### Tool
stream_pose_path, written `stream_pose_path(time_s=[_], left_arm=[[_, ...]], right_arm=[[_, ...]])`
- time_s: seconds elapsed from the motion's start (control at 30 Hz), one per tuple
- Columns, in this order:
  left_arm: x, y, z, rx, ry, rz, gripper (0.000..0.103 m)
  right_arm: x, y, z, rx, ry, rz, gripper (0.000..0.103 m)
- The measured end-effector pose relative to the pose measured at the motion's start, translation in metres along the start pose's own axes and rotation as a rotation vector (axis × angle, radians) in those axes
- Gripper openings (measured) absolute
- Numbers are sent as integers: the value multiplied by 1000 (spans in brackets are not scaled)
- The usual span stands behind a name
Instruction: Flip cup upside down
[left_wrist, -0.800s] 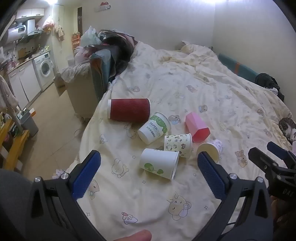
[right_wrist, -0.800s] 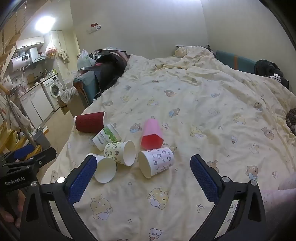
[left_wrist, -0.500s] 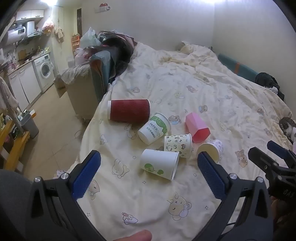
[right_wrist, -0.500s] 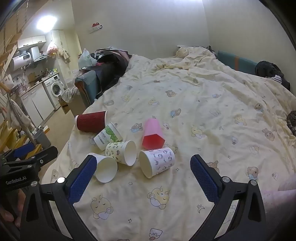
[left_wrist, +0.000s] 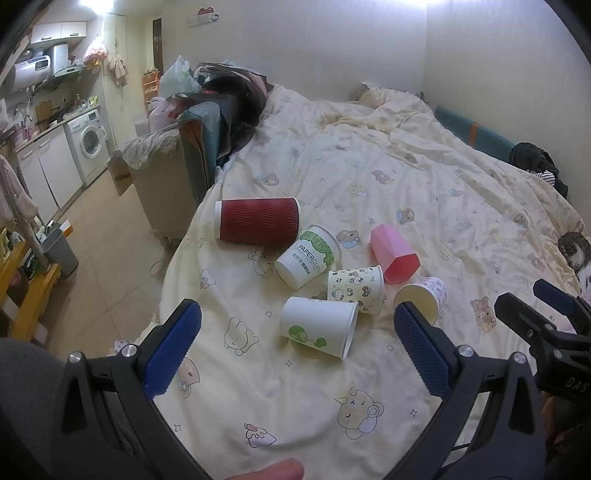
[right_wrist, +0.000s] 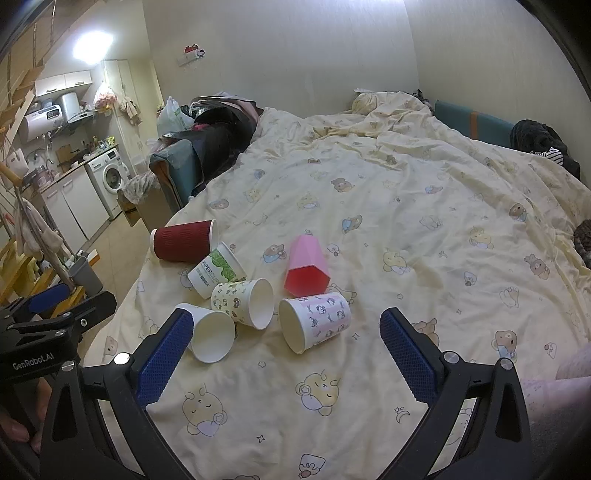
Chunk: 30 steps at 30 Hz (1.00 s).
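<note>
Several cups lie on their sides on the cream bedspread (left_wrist: 406, 184): a dark red ribbed cup (left_wrist: 256, 220), a white-and-green "PAPER CUPS" cup (left_wrist: 308, 256), a cartoon-print cup (left_wrist: 356, 289), a pink faceted cup (left_wrist: 394, 254), a white cup with green print (left_wrist: 318, 326) and a pink-patterned cup (left_wrist: 421, 298). My left gripper (left_wrist: 297, 350) is open and empty, just short of the white-green cup. My right gripper (right_wrist: 284, 354) is open and empty, just short of the pink-patterned cup (right_wrist: 316, 321) and the pink cup (right_wrist: 306, 266).
The bed's left edge drops to a tiled floor (left_wrist: 107, 258). An armchair piled with clothes (left_wrist: 207, 122) stands beside the bed. A washing machine (left_wrist: 88, 146) and cabinets stand far left. A cat (left_wrist: 576, 251) lies at the right edge.
</note>
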<state>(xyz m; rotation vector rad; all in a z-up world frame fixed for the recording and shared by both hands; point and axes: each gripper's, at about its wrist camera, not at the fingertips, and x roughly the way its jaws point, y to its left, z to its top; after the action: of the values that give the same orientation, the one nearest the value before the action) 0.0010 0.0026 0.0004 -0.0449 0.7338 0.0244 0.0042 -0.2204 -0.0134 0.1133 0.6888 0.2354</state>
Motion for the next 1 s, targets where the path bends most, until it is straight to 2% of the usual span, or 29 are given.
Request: stream_pose_path(time_s=[1.0], left_arm=[[-5, 0, -3, 3, -14, 13, 103]], right_arm=[[4, -4, -1, 1, 4, -8, 103]])
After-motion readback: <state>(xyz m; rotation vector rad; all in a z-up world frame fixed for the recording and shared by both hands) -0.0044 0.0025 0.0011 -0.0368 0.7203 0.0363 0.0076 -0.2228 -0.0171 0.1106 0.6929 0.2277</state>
